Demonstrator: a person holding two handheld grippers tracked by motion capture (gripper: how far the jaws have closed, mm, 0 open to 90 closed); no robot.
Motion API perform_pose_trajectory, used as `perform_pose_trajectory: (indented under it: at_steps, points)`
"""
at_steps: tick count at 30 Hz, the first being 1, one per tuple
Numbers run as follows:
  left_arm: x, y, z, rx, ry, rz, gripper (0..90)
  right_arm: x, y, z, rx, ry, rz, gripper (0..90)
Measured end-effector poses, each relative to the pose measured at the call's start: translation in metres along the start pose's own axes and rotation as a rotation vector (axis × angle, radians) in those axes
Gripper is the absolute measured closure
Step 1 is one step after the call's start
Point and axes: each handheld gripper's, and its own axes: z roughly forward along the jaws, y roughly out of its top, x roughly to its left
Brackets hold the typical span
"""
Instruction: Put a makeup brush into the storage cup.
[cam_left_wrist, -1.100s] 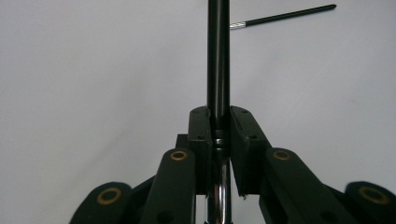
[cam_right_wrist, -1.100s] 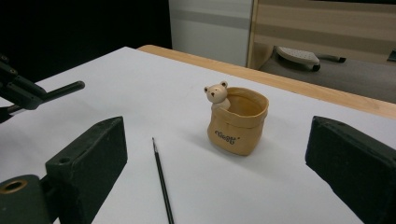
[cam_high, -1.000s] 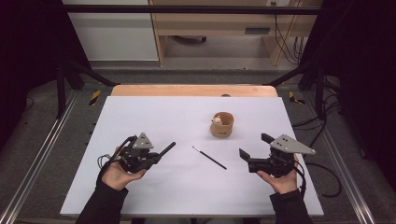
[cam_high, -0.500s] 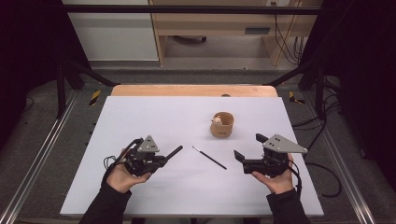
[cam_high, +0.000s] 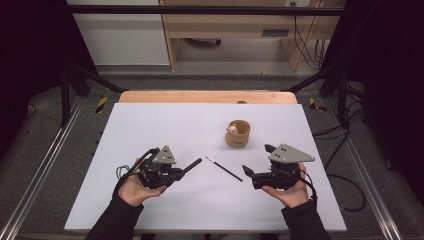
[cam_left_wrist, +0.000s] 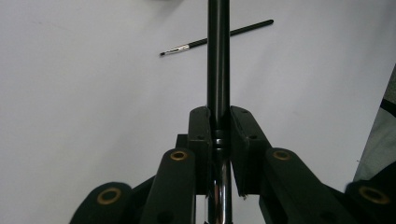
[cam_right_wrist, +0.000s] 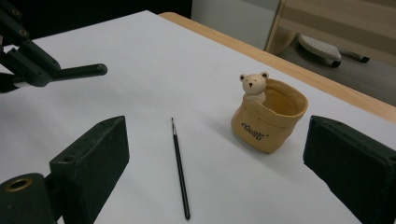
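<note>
Paintbrush (cam_high: 224, 168) lies flat on the white table (cam_high: 150, 125) between my grippers — left gripper (cam_high: 192, 165) pinching a black rod (cam_left_wrist: 218, 56), right gripper (cam_high: 256, 162) spread wide near the bear pot (cam_right_wrist: 269, 119).

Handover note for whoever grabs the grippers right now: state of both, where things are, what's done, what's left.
Left gripper: shut on a black rod that sticks out ahead of its fingers, held low over the table.
Right gripper: open, holding nothing, aimed between the paintbrush and the pot.
Paintbrush: lies flat on the table between the two grippers, untouched, bristle end toward the far side.
Bear pot: upright, beyond the brush, on the right gripper's side; nothing stands in it that I can see.
Done: rod in hand.
Left, probably: pick up the brush with the right gripper; the pot looks like the place for it.
</note>
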Motion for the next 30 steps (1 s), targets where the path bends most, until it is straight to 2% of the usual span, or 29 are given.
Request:
perform_pose_trajectory:
  at_steps: [7,17,30]
  points:
    - [-0.001,0.003,0.002,0.008,-0.014,0.01,78.9,0.006,0.006,0.006,0.031,0.018,-0.033,7.6]
    - [-0.002,0.006,0.007,0.025,-0.036,0.023,79.0,0.015,0.014,0.013,0.091,0.049,-0.113,8.0]
    - [-0.006,0.009,0.013,0.043,-0.067,0.04,78.9,0.025,0.02,0.016,0.149,0.092,-0.196,9.0]
